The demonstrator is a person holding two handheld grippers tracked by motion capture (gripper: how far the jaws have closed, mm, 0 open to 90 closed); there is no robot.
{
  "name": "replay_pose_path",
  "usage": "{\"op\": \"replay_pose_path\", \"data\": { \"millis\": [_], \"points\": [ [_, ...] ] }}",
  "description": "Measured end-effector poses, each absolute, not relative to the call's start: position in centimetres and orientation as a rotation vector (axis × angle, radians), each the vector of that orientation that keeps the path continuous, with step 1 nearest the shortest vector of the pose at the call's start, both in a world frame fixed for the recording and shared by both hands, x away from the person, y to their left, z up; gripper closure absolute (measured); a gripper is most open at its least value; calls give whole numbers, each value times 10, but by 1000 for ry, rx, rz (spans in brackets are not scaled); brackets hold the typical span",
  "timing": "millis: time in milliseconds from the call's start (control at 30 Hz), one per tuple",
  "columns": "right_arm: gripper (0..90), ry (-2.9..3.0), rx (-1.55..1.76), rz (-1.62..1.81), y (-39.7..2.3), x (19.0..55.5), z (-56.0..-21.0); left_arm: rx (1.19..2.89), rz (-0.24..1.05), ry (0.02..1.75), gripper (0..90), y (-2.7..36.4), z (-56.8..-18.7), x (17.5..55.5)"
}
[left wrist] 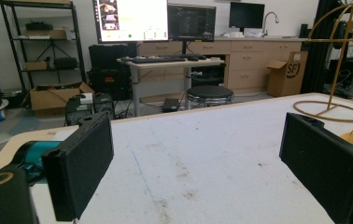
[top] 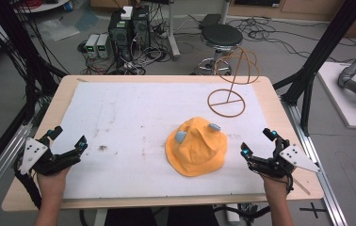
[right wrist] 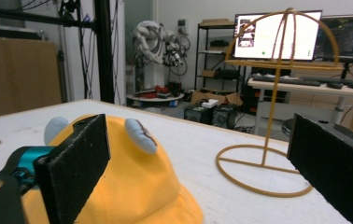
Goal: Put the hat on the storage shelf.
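Lying hat (top: 196, 147) left of right gripper (top: 259, 142)

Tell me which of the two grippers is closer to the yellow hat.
The right gripper, with jaws open just beside the yellow hat; the left gripper sits across the white mat, far from it.

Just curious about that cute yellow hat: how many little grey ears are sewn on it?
2. One grey ear sits on the left of the yellow hat, the other grey ear near its far right top. More could hide on the hat's unseen sides.

A lab: monitors (left wrist: 130, 21), computer towers (top: 129, 28), cables and a robot arm (right wrist: 158, 39).
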State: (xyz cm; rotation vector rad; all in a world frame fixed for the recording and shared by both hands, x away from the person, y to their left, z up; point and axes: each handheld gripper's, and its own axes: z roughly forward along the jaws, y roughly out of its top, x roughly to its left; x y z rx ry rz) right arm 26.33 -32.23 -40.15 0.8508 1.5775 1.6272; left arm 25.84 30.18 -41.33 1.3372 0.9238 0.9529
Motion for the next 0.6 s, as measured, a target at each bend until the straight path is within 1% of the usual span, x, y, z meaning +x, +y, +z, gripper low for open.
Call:
{"op": "replay_pose_path", "data": {
  "millis": [167, 533, 567, 600],
  "points": [
    [72, 1614, 842, 1629, -312, 265, -400, 1339, 950, 926, 103, 302, -414, 259],
    [73, 1716, 782, 1594, -282, 270, -400, 1340, 948, 930, 103, 302, -415, 260],
    [97, 1745, 776, 1580, -276, 271, -400, 1341, 948, 931, 103, 302, -415, 260],
    [97, 1745, 776, 1580, -276, 271, -400, 1342, 947, 931, 103, 302, -416, 260]
  ]
}}
